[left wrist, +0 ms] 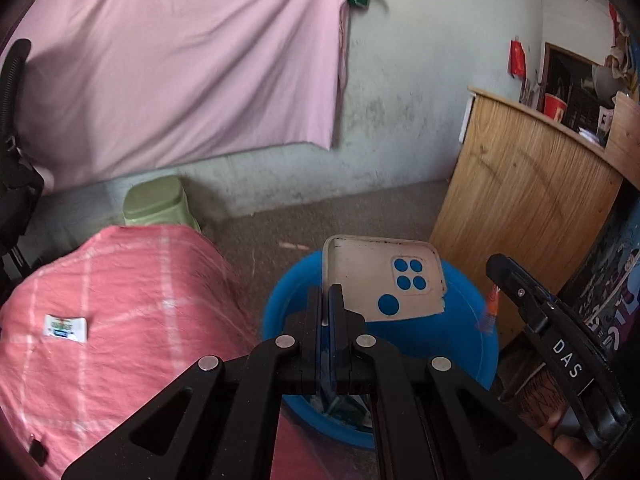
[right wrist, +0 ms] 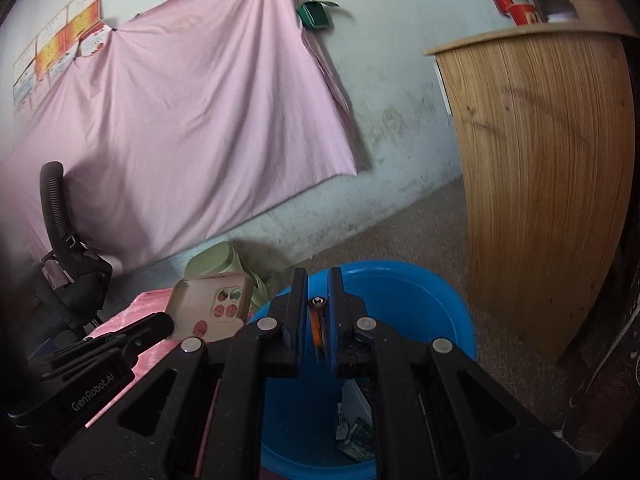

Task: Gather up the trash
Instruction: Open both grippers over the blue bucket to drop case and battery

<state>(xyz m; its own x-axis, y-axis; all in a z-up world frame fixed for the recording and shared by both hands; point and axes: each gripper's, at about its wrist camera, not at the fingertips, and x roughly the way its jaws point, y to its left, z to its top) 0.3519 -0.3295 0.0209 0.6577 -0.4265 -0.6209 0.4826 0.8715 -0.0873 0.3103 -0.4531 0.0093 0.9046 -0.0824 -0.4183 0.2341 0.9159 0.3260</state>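
Note:
My left gripper (left wrist: 327,292) is shut on the edge of a worn beige phone case (left wrist: 380,276) with round camera holes. The case stands upright over the blue plastic bucket (left wrist: 460,332). My right gripper (right wrist: 317,280) is shut on a small orange battery (right wrist: 317,322) that stands on end between the pads, above the same blue bucket (right wrist: 420,292). Scraps of paper trash (right wrist: 354,420) lie on the bucket's bottom. In the right wrist view the left gripper (right wrist: 166,322) reaches in from the left with the phone case (right wrist: 212,308). The right gripper's finger (left wrist: 532,300) shows at the right of the left wrist view.
A surface under a pink checked cloth (left wrist: 120,320) lies left of the bucket, with a small wrapper (left wrist: 66,328) on it. A green bin (left wrist: 160,202) stands behind it. A wooden cabinet (right wrist: 540,180) stands to the right. A pink sheet (right wrist: 180,120) hangs on the wall, a black chair (right wrist: 64,260) at left.

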